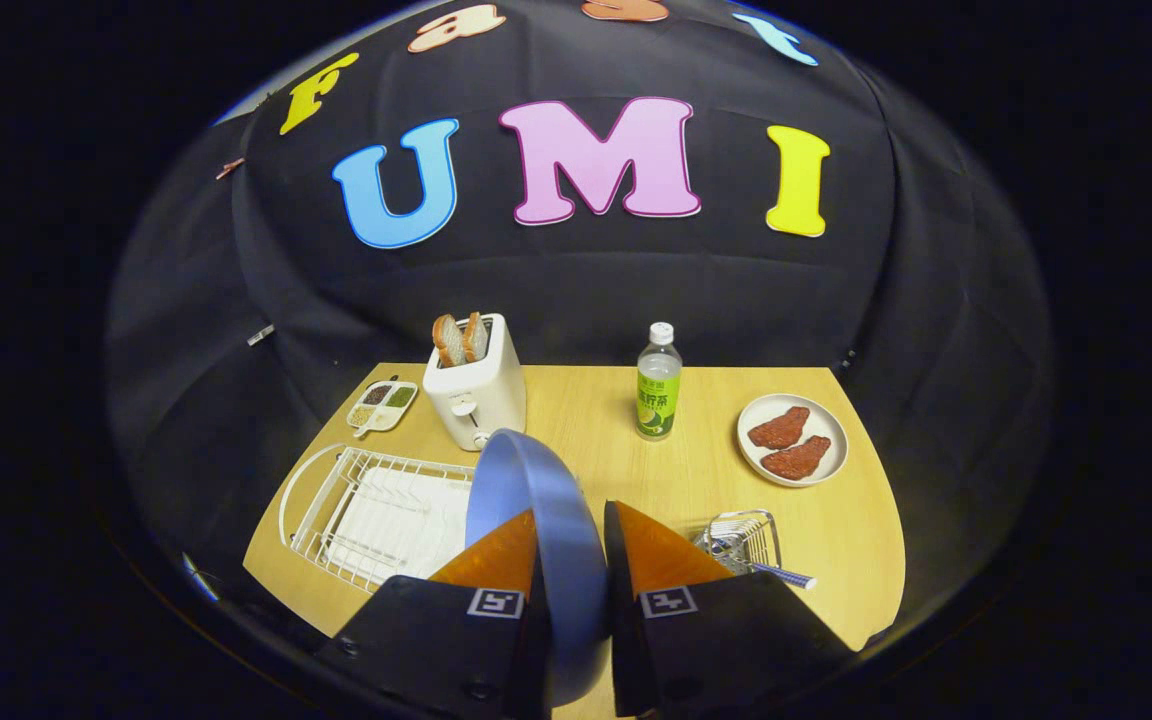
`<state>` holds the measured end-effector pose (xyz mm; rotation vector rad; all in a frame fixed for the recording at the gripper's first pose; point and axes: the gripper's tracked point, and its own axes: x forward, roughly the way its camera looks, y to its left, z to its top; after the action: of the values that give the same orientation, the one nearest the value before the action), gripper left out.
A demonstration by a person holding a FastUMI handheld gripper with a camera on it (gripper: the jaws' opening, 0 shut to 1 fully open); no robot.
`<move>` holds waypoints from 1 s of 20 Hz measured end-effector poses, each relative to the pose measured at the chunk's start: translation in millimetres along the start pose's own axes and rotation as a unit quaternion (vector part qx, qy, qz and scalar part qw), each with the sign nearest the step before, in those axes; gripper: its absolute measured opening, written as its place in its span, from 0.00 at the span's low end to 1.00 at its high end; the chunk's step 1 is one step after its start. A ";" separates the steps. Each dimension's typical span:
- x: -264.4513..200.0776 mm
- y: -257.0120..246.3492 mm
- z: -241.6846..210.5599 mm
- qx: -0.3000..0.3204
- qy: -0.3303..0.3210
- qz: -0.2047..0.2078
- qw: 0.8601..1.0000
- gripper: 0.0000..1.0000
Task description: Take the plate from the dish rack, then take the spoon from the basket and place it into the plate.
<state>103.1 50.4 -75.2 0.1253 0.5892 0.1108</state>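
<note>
The gripper (570,548) clamps a blue plate (533,505) on edge between both fingers, lifted beside the white dish rack (336,505); right of the plate, a wire basket (748,540) holds the spoon (781,573).

Blue plate (526,500), white dish rack (376,510), white toaster (481,385), green-labelled bottle (658,385)

Light wooden table (586,400) against black cloth wall (586,280) (creased, draped).

The fingers (496,560) hide the blue plate's (526,490) lower rim and the dish rack's (356,500) near corner
</note>
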 end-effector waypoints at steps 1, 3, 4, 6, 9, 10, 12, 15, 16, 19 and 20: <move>-9.1 -7.8 -8.5 0.015 0.005 0.000 1.000 0.27; -23.5 -21.8 -26.6 0.050 0.016 0.005 0.999 0.27; -27.9 -30.6 -37.7 0.064 0.024 0.004 0.998 0.27; -36.8 -54.3 -63.2 0.087 0.038 -0.007 0.995 0.27; -44.4 -81.6 -106.0 0.108 0.068 -0.023 0.992 0.27; -47.5 -87.7 -117.6 0.121 0.076 -0.024 0.989 0.27; -50.5 -100.8 -134.9 0.145 0.084 -0.028 0.985 0.27; -46.4 -118.4 -158.7 0.166 0.097 -0.034 0.981 0.27; -43.7 -121.1 -164.1 0.170 0.100 -0.032 0.980 0.27; -29.7 -127.5 -185.8 0.176 0.117 -0.025 0.977 0.27; -23.6 -129.3 -193.7 0.176 0.123 -0.023 0.976 0.27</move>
<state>-16.0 -63.8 -241.3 0.4458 0.8557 -0.0251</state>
